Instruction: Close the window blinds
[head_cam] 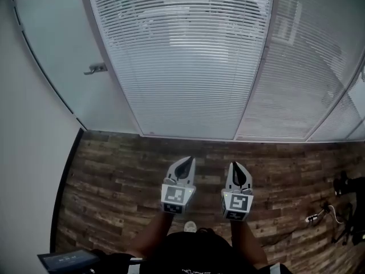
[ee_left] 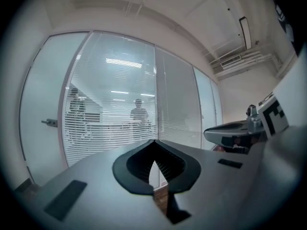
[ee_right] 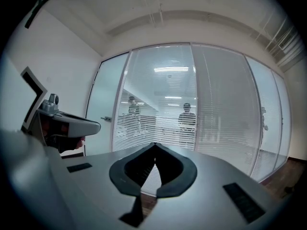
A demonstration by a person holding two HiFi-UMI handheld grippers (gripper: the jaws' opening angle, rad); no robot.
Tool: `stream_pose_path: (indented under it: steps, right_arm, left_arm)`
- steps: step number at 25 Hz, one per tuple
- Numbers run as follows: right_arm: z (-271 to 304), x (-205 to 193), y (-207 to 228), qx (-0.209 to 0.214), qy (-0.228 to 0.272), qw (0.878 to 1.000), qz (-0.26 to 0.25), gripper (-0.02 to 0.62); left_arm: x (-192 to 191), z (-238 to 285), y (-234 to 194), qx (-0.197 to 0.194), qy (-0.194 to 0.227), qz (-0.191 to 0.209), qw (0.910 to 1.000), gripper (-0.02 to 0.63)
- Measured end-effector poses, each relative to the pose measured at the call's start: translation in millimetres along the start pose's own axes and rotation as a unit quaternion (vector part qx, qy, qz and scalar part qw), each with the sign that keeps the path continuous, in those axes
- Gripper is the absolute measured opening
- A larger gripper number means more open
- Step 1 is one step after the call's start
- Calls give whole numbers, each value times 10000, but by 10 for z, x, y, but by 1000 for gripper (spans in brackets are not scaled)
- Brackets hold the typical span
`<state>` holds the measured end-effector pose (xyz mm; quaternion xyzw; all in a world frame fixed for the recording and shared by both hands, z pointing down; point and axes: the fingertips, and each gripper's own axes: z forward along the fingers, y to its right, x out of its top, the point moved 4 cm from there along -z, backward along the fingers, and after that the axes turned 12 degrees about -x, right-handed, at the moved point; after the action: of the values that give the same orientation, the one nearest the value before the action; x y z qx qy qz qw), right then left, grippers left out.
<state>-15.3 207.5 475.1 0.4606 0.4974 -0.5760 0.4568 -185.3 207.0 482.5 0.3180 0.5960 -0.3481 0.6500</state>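
Both grippers are held level side by side over the wood floor [head_cam: 114, 176], pointing at the glass wall. Left gripper [head_cam: 187, 160]: jaws together, nothing between them. Right gripper [head_cam: 234, 165]: same, tips touching, empty. The window blinds [head_cam: 188, 56] hang along the floor's far edge, well apart from both. Middle-pane slats are tilted open, with people visible through them. A door handle [head_cam: 96, 68] is at the left.

You hold your left gripper [head_cam: 186, 160] and right gripper [head_cam: 234, 165] side by side ahead of you, both pointing level, jaws closed together, empty.
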Motion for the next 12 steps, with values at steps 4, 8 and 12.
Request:
stream_pose_path:
  steps: [4,8,12]
  right_arm:
    - [54,-6,-77,-28,-5,10000,35,2]
    - [108,43,-182,56,125,9999,9,2]
    - [203,37,-204,81,217,9997,37,2]
  left_arm:
    - [-25,10,-82,-44,-19,58,10000,-5]
    - [-69,59,-198,-77,-36,88,9999,-5]
    - [-31,150,-279,-91,-2,69,9999,-5]
